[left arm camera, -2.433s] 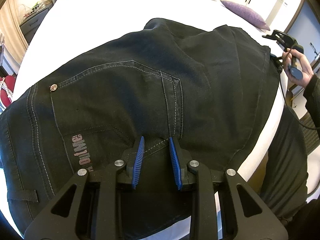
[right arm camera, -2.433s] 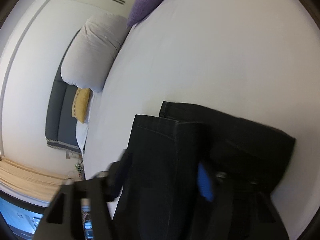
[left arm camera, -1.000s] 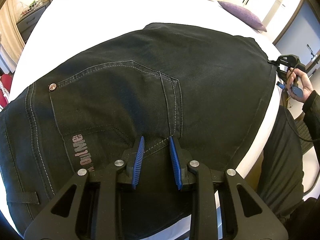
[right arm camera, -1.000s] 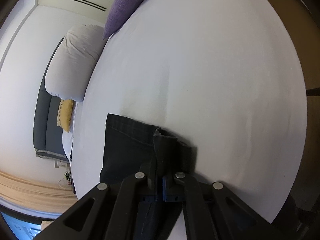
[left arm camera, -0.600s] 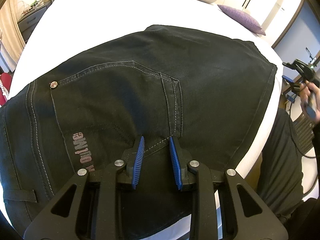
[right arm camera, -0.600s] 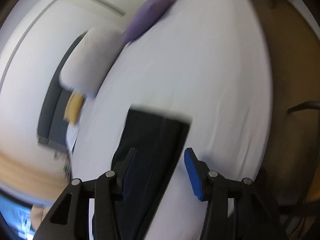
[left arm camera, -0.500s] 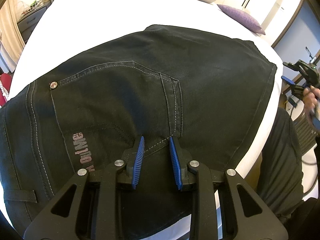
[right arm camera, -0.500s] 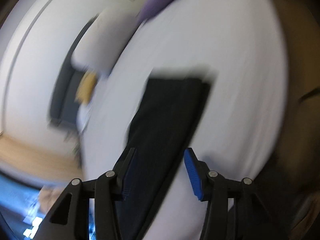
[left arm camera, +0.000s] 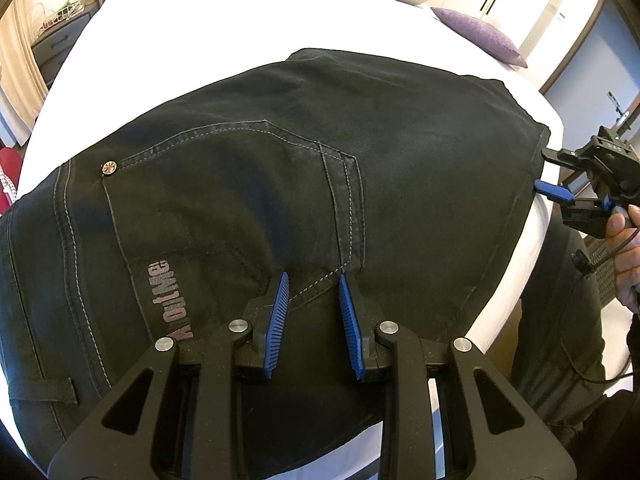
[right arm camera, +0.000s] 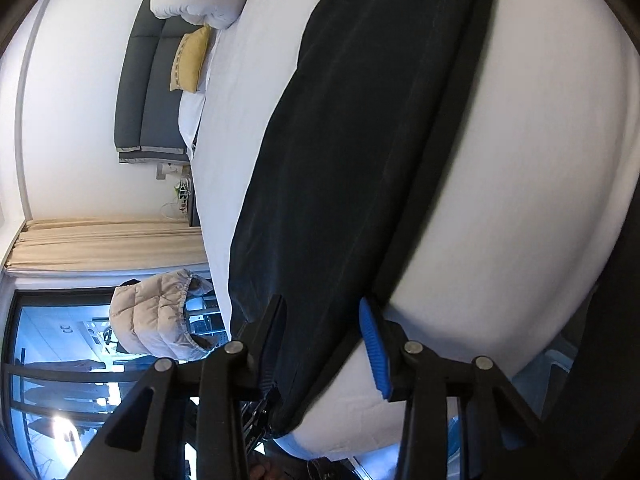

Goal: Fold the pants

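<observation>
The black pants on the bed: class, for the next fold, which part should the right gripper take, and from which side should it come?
Probably the narrow leg end of the black pants, at its corner by the bed's edge. There the cloth ends in a thin, flat hem that jaws can straddle. Come in low from beyond that edge, where the right gripper already is, its jaws closing on nothing. The left gripper is at the seat.

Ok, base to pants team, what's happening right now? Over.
Left gripper jaws part open, resting on the black pants, nothing pinched. Right gripper at the bed's edge, jaws closing, pants in the gap. Pants flat; nothing in the way. Over.
</observation>
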### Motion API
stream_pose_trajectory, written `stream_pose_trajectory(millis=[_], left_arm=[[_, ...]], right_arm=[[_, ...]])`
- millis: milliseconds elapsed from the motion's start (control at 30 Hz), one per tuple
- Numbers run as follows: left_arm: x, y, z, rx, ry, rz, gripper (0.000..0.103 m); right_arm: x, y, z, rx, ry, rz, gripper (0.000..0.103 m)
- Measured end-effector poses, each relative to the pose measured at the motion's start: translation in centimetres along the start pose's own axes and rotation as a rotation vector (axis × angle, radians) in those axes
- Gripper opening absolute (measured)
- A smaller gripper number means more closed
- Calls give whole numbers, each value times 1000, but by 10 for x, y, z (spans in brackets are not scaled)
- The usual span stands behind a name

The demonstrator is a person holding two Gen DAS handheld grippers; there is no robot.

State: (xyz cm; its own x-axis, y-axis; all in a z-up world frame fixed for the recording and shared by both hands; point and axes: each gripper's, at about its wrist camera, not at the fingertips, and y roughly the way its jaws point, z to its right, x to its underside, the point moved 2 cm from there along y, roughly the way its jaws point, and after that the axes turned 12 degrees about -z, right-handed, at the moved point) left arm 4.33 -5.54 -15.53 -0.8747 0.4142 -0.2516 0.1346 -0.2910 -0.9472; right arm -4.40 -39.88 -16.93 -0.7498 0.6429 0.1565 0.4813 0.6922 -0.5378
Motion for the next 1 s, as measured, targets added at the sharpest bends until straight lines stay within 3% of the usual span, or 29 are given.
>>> stream_pose_trajectory(millis=[367,433,500,567,833,1000], left_arm=[[2,-1,-2,3,-1,4,25],[2,-1,-2,2,0,3,25],[2,-1,-2,2,0,4,25],[2,-1,-2,2,2,3,25],[8,-4,-5,13,12,-2,25],[13,-7,-6,12,13,-4,25]], right_arm=[[13,36,-7,-31,22,-117,42],[15,45,-12,-30,8,-141,35],[19,55,-14,-23,-7,-171,13],[21,60,-12,-3,-20,-175,5],[30,55,8,-32,19,-145,2],[30,58,-1,-16,-9,-137,3]])
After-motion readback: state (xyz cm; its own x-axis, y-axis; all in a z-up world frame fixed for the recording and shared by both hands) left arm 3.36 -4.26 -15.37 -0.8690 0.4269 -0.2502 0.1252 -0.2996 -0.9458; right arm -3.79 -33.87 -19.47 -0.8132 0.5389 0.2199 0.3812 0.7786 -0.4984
